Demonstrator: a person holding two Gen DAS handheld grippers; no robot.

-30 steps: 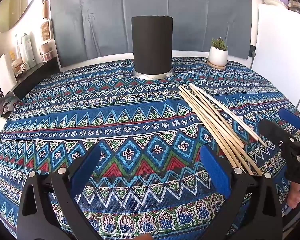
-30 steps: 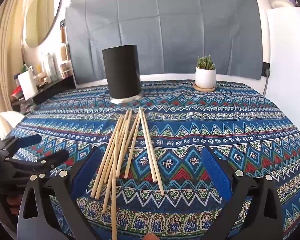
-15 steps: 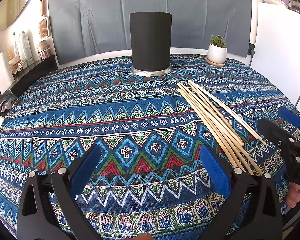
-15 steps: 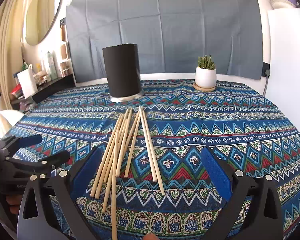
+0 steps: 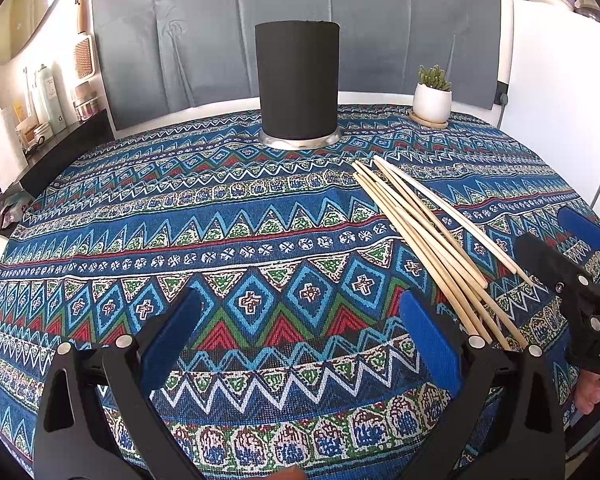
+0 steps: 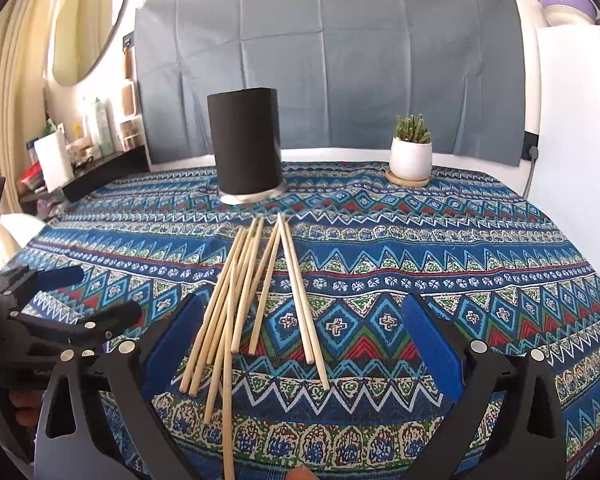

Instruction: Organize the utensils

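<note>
Both tools spread wide, nothing held. Left tool (image 5: 296, 344) hovers over bare patterned cloth (image 5: 220, 240) at the near edge of the surface; open cloth runs from it up to the black holder (image 5: 296, 84). Right tool (image 6: 300, 344) straddles the near ends of the wooden sticks (image 6: 256, 288), which lie loose in a fan, far tips close to the holder base, not touching. Potted plant (image 6: 411, 156) sits far right, well apart.

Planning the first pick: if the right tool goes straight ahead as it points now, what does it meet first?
Probably the chopsticks, lying loose on the tablecloth between the open right tool's pads; the black holder stands beyond. Its height above them is unclear.
</note>
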